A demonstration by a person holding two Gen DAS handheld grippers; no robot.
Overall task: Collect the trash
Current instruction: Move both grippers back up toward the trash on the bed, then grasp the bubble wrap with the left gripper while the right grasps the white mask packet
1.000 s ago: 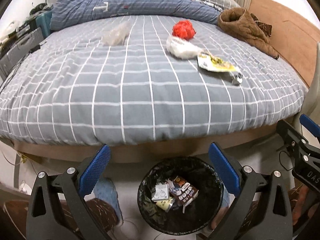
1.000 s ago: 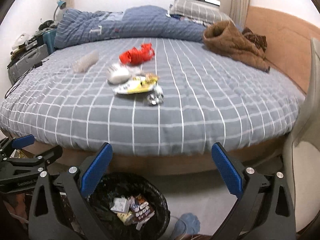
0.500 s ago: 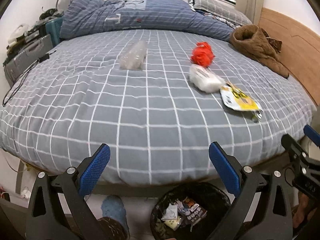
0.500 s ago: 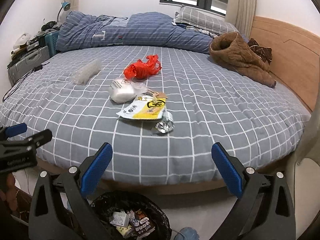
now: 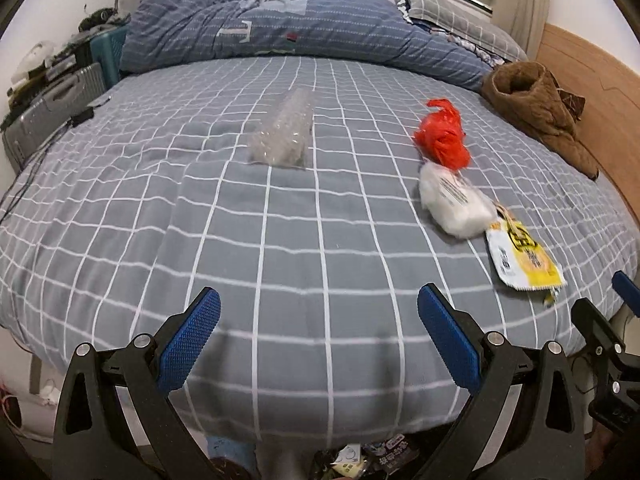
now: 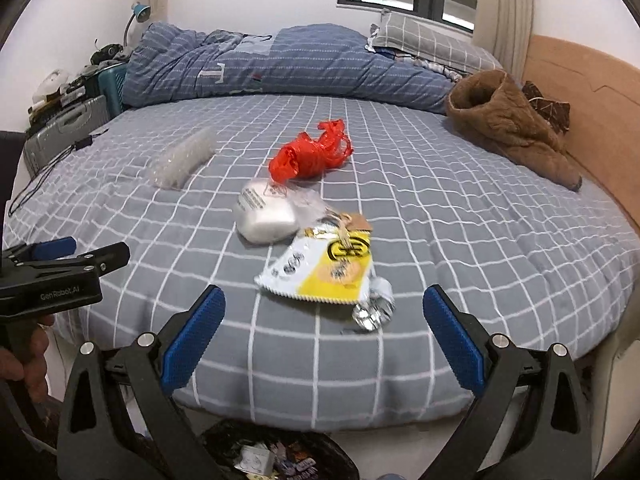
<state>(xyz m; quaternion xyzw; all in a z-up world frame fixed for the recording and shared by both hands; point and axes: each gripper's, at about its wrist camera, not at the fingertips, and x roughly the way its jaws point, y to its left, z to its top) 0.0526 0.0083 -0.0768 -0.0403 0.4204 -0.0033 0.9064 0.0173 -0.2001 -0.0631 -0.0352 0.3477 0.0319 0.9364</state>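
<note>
Facing the bed (image 6: pixel 500 264) from its near edge, both grippers stand spread wide and hold nothing.

Bin (image 6: pixel 280 456): one, black-lined, on the floor below the bed edge, under and between the fingers of the right gripper (image 6: pixel 324 320); several wrappers already lie in it. In the left view only its contents show at the bottom edge.

Foil scrap (image 6: pixel 374 312): one, crumpled, nearest item to the right gripper, just ahead and slightly right of centre, touching the near corner of the packet.

Packet (image 6: pixel 324 268): one, yellow and white, flat, long axis running away from the right gripper and leaning slightly right. From the left gripper (image 5: pixel 320 324) it lies far to the right (image 5: pixel 524 260), near the bed edge.

White wad (image 6: pixel 266 216): one, wrapped in clear film, touching the packet's far end.

Red bag (image 6: pixel 310 156): one, bunched, just beyond the wad.

Clear tray (image 5: pixel 286 132): one, long axis pointing away from the left gripper, ahead and slightly left of its centre, well apart from the other four.

Judgement: the right gripper is nearer the scrap and packet, which sit almost straight ahead of it; the tray falls to the left.

Beyond: one quilt (image 6: pixel 280 68), one brown coat (image 6: pixel 508 128).
</note>
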